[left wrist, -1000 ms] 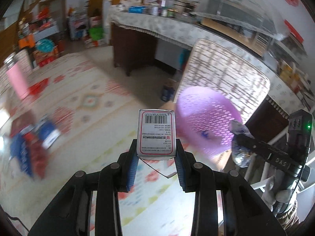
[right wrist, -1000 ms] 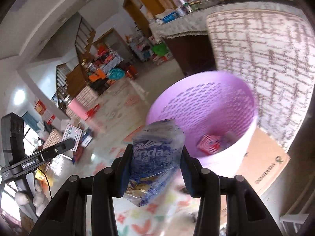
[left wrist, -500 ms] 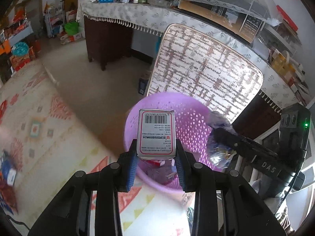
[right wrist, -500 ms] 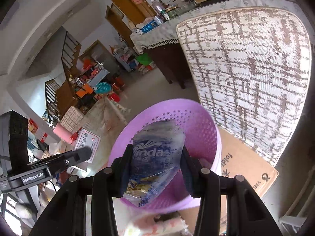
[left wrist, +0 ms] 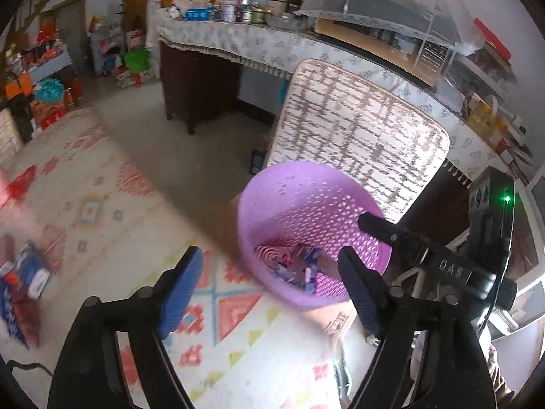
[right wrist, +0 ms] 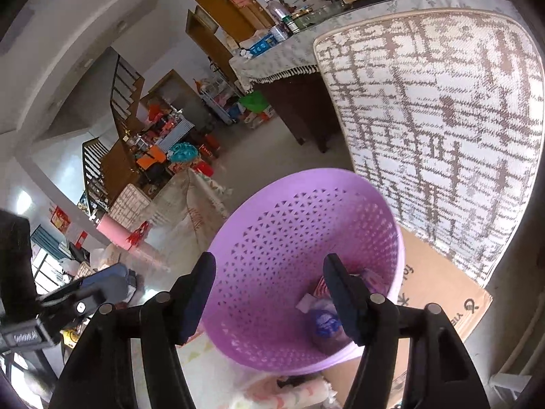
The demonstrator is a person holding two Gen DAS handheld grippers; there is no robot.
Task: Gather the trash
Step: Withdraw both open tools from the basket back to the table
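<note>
Left wrist view. Purple plastic basket (left wrist: 306, 211) stands on the floor at the edge of a patterned rug (left wrist: 102, 211), partly on a flattened cardboard sheet (left wrist: 335, 318), in front of a leaning mattress (left wrist: 357, 129) with a brown grid print. Basket wall is perforated with small triangular holes. Trash (left wrist: 289, 266) lies at the bottom: a red-and-white striped wrapper plus blue and white scraps, blurred. More packets (left wrist: 24, 289), blue and red, lie on the rug at far left. Left gripper (left wrist: 269, 286) points down toward the basket's near rim; jaws are opening, already wide, nothing between the blue pads. Right gripper (left wrist: 378, 223) enters from the right, its black finger over the basket's far side.

Right wrist view. Same basket (right wrist: 289, 238) fills the centre, tilted in the fisheye, mattress (right wrist: 442, 119) behind it and cardboard (right wrist: 439, 289) under its right side. Inside: a blue-printed clear bag (right wrist: 323, 320), a white scrap, and a red-striped wrapper, all on the basket floor. Right gripper (right wrist: 269, 293) is angled down over the near rim; jaws are opening, roughly half spread, empty, the bag lying below and beyond the right pad. Left gripper (right wrist: 112, 279) shows at lower left, blurred, beside the basket.
</note>
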